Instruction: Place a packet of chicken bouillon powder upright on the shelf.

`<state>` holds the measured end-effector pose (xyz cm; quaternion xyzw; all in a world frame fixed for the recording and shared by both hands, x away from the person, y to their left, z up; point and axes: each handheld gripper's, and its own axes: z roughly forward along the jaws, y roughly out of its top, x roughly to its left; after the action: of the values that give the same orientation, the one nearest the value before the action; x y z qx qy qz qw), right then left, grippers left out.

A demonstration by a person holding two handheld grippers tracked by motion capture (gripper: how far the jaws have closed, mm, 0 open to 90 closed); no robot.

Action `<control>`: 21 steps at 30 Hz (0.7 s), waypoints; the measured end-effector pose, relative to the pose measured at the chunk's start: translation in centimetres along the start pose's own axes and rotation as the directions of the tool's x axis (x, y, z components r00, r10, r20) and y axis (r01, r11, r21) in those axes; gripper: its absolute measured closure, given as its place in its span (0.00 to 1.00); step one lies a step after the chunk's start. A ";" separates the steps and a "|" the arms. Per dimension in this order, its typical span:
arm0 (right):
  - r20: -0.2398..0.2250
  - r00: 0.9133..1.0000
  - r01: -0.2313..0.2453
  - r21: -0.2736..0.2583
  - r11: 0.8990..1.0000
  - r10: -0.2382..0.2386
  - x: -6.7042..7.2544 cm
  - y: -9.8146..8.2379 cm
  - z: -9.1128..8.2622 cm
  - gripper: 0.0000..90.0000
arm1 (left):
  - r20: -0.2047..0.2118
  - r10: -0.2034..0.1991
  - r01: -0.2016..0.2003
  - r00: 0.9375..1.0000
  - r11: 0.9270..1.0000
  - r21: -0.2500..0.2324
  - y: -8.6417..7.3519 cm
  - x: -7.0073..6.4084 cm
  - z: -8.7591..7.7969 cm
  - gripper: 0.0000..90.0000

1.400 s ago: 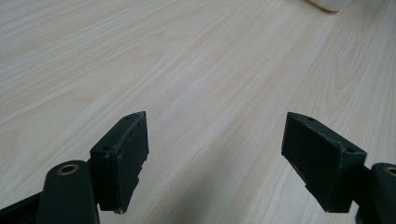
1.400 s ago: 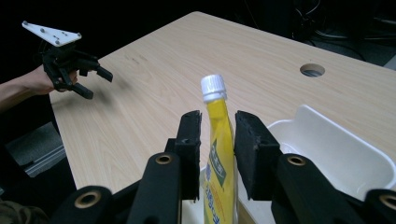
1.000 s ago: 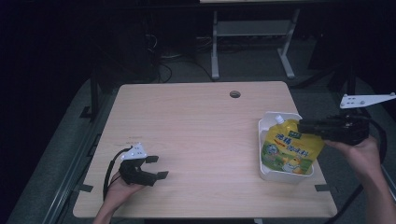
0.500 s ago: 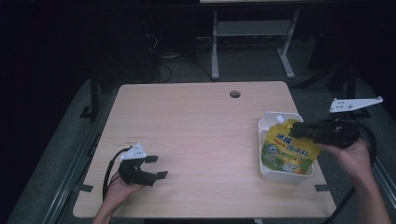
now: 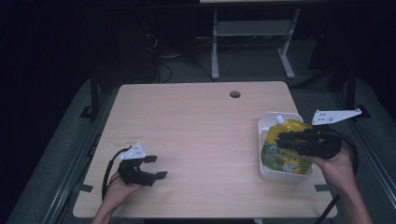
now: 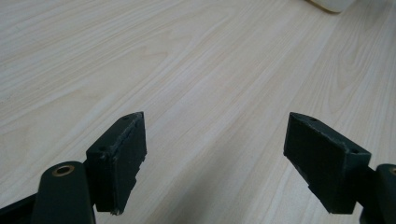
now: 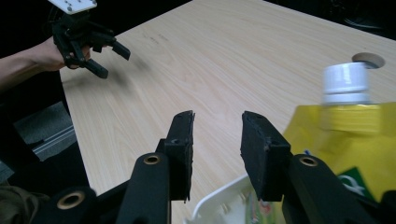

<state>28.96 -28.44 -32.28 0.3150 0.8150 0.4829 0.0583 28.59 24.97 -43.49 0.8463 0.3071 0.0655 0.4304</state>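
A yellow drink pouch with a white cap lies in a white tub at the counter's right edge. It looks soft and slick; the stiff neck under the cap seems the safest hold. The right gripper hovers above it, jaws slightly parted and empty. The left gripper rests near-left, jaws wide apart. The wood is smooth and pale; the room is dark.

A wooden table carries a white tub near its right edge, with a yellow pouch lying in it, white cap pointing away. The right gripper lies across the pouch, held by the right hand; its jaw gap cannot be made out. At the near left corner, the left gripper sits low over the table in the left hand, jaws spread apart. A round hole marks the far edge.
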 end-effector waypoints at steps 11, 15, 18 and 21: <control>-0.029 1.000 0.013 0.019 1.000 -0.013 1.2 -0.1 2.2 0.67 | 0.003 0.002 -0.002 1.000 1.000 0.001 0.0 0.0 0.0 0.23; -0.045 0.999 0.022 0.031 0.999 -0.021 1.7 -0.1 3.2 0.67 | 0.005 0.004 -0.004 1.000 1.000 0.000 0.0 0.0 -0.1 0.23; -0.059 0.998 0.032 0.035 0.999 -0.029 2.0 0.0 3.8 0.66 | 0.005 0.004 -0.004 1.000 1.000 0.002 0.0 0.1 -0.1 0.23; -0.068 0.997 0.037 0.041 0.998 -0.034 2.3 0.0 4.2 0.66 | 0.005 0.003 -0.003 1.000 1.000 0.001 -0.1 0.1 -0.1 0.23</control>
<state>28.86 -23.94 -34.01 0.2853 0.8320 0.4747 0.0328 28.58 25.13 -43.47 0.8471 0.3049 0.0640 0.4304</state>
